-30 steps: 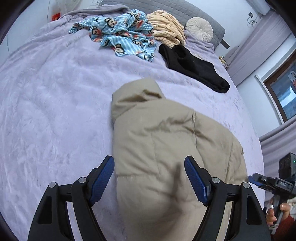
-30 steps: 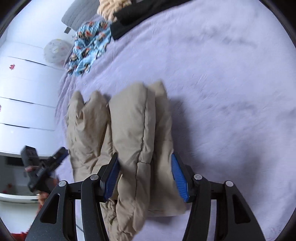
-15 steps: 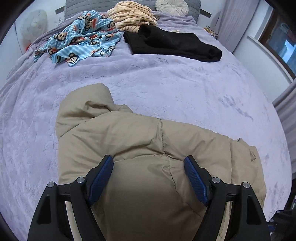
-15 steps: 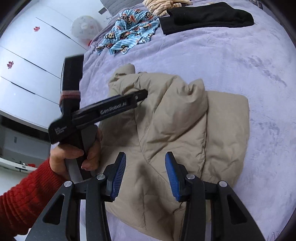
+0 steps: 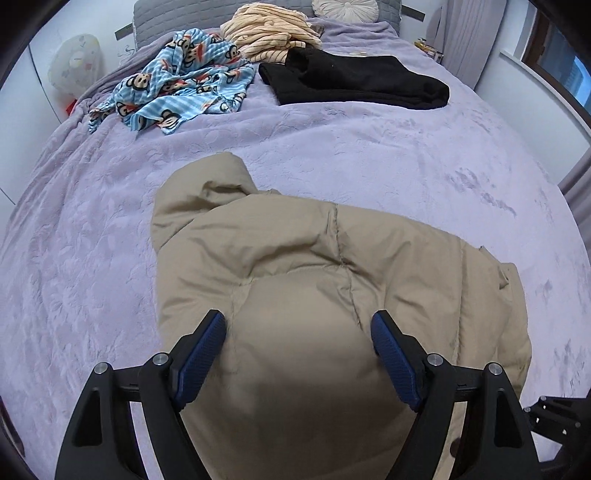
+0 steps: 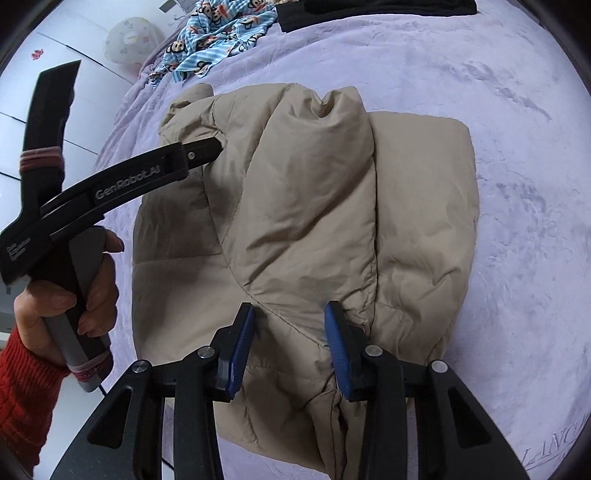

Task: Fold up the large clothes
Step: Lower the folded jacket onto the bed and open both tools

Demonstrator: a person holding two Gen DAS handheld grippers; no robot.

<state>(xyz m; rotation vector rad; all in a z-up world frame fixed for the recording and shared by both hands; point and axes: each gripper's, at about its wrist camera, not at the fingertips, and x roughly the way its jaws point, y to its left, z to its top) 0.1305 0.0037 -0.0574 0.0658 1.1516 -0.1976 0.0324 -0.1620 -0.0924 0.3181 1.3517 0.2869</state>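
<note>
On a bed covered with a lavender plush blanket (image 5: 369, 155), a beige puffer jacket (image 5: 295, 266) lies partly folded near the foot edge, its padded panels doubled over one another and a rounded sleeve or hood end pointing toward the headboard. The left gripper (image 5: 298, 345) hangs over the jacket's near bulge with its blue-padded fingers (image 5: 201, 354) spread wide, one on either side of the puffed fabric; whether the pads actually press the cloth cannot be told. The right gripper (image 6: 290, 345) points down at the folded edge on the jacket's other side, and its fingers (image 6: 240, 347) have just been closing, with a ridge of beige fabric standing between them; a firm pinch cannot be confirmed. Seen from the right wrist, a person's hand (image 6: 74, 291) in a red knit sleeve (image 6: 22, 391) holds the left gripper's handle beside the jacket. Farther up the bed, well apart from the jacket, lie a blue striped monkey-print garment (image 5: 184, 88), a black garment (image 5: 354, 81) laid flat, and a heap of cream striped clothing (image 5: 269, 33) below a round cushion (image 5: 345, 8).
</note>
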